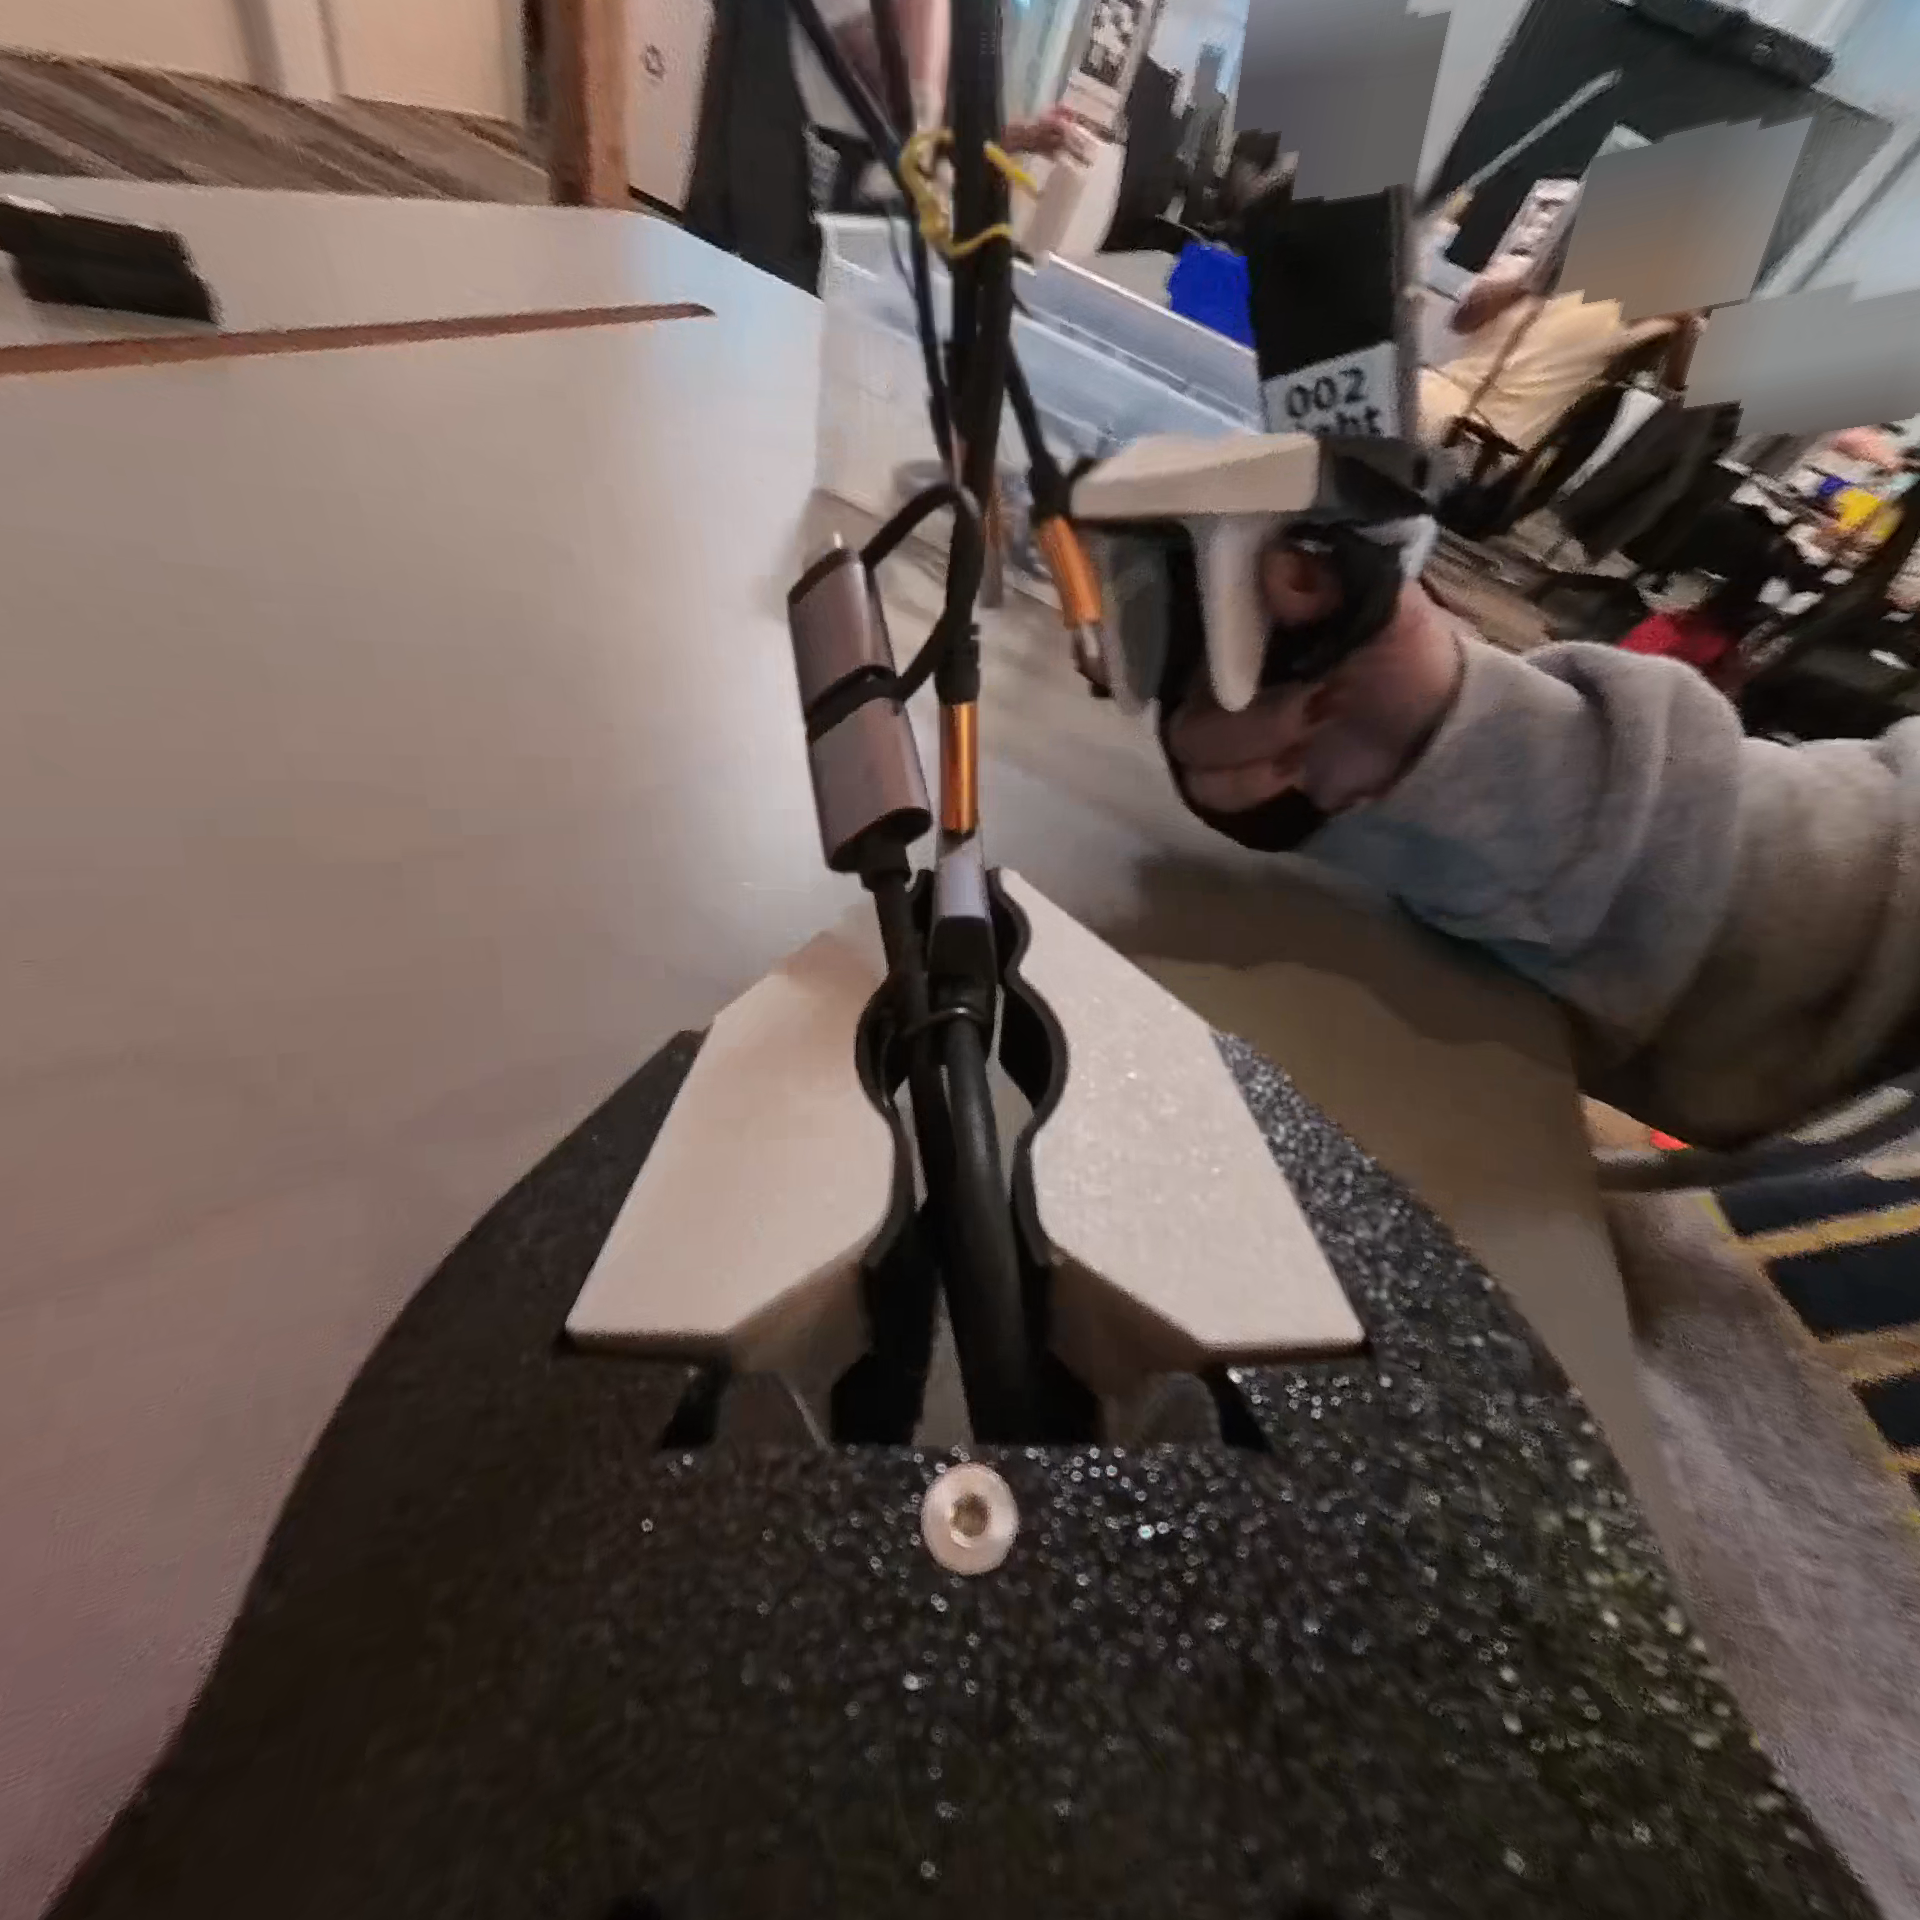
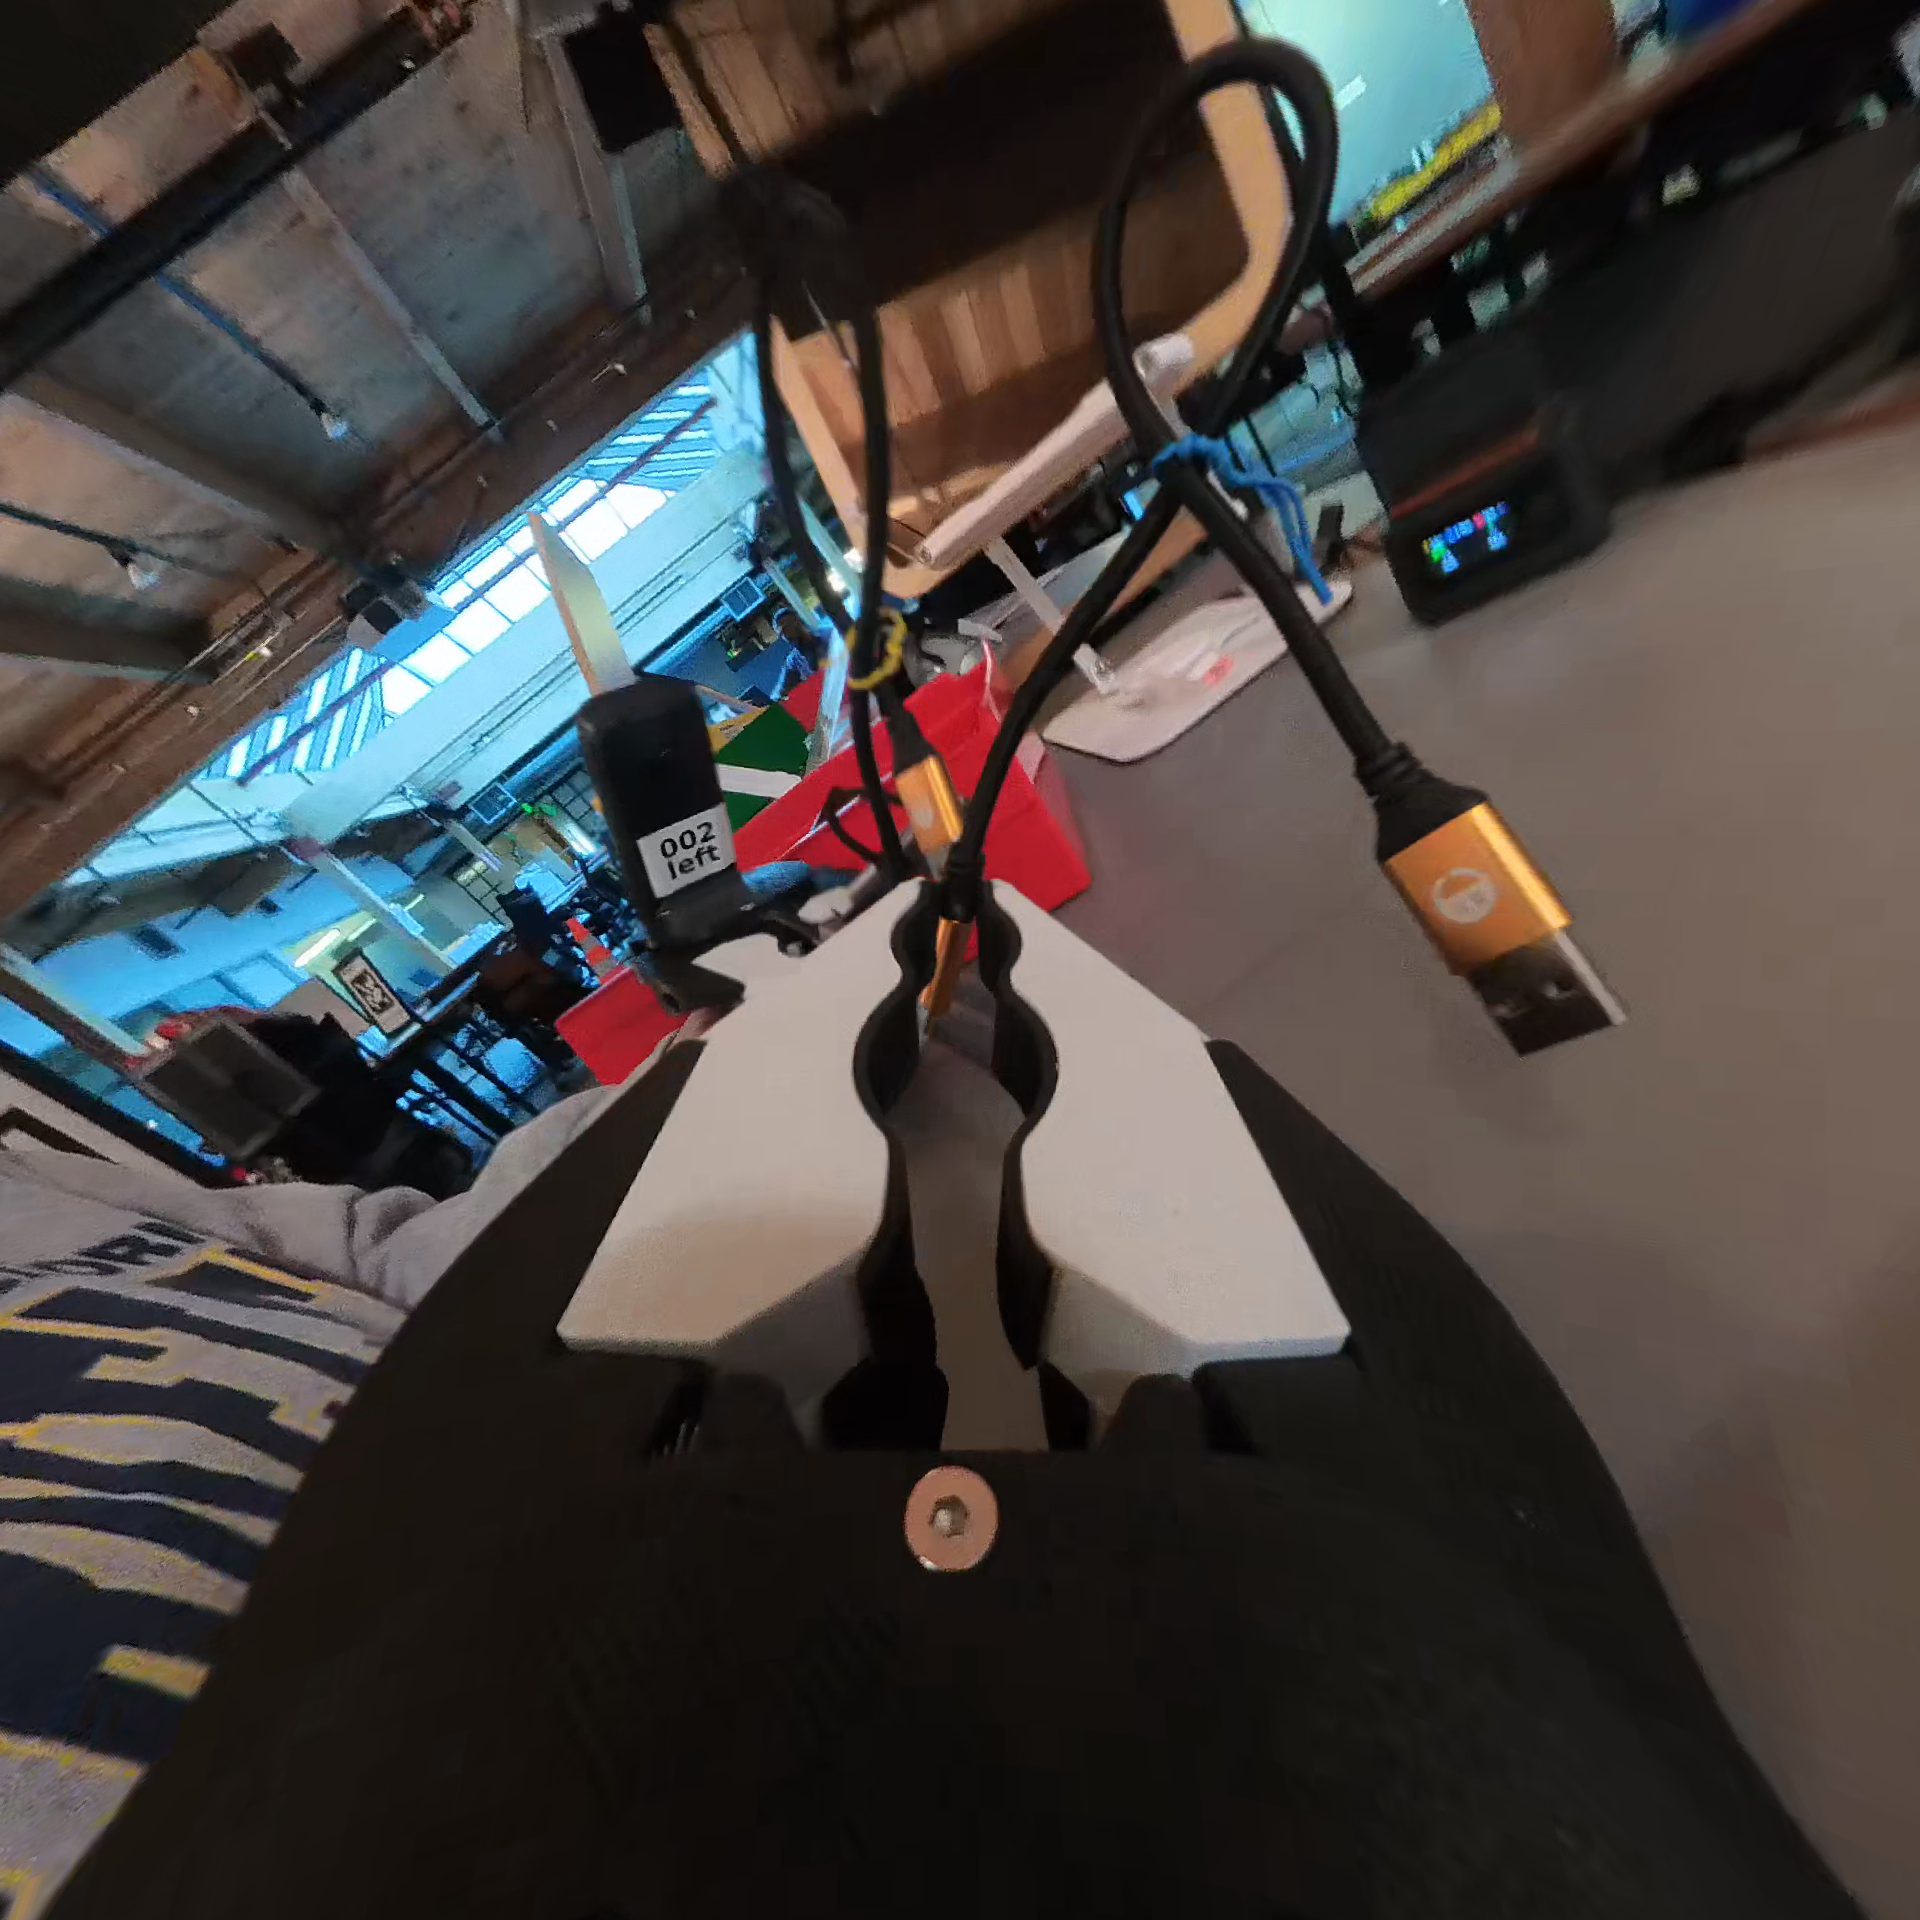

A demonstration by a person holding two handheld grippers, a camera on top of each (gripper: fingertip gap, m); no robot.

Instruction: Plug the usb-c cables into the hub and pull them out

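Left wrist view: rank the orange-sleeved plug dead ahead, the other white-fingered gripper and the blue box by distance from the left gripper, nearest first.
1. Orange-sleeved plug: just beyond the left gripper fingertips.
2. Right gripper: ahead, to the right.
3. Blue box: far background.

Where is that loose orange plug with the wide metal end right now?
In the right wrist view, the orange plug dangles free on its black cable at the right, clear of the right tool, which pinches another orange connector.
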